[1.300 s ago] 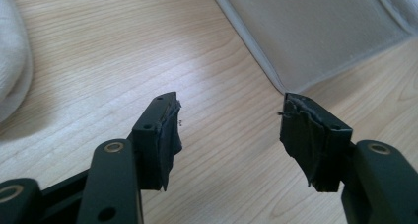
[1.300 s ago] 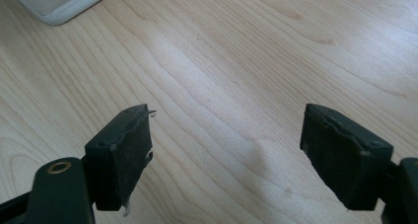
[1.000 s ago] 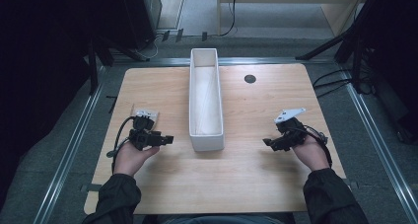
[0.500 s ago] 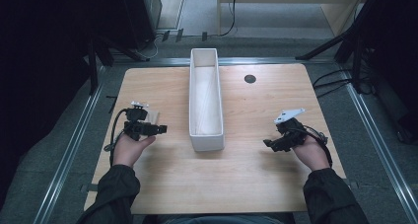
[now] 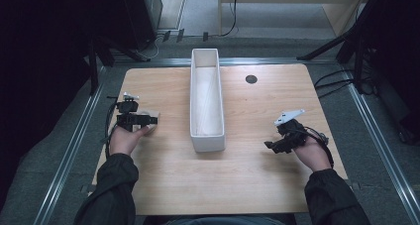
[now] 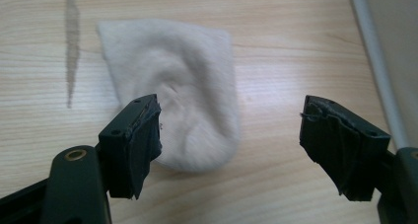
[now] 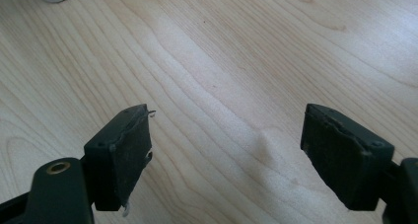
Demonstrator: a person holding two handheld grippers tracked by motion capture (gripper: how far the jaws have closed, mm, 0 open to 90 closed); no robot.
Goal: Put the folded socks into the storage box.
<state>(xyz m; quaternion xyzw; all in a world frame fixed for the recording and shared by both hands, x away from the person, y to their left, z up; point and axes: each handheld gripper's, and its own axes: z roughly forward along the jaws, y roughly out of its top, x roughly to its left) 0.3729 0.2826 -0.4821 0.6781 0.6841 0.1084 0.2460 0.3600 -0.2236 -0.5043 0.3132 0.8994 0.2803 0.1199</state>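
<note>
A small white cloth (image 6: 172, 91) lies flat on the wooden table (image 5: 257, 185). My left gripper (image 6: 229, 110) hovers at its near end. Its jaws have just been opening and now stand wide apart, and the pads do not press on the cloth. From above, my left gripper (image 5: 148, 120) points right at the table's left side, with the cloth (image 5: 153, 126) under its tips. Near the right side, my right gripper (image 5: 272, 147) is open over bare wood, as is clear in the right gripper view (image 7: 226, 115).
A long white bin (image 5: 208, 141) stands lengthwise in the middle of the table, between the two hands. A dark round hole (image 5: 251, 79) sits at the back right. A metal rail (image 6: 374, 61) runs along the table's left edge.
My left hand has moved away from the person and a little to the left, and its jaws stand wider. The right hand has kept still.
</note>
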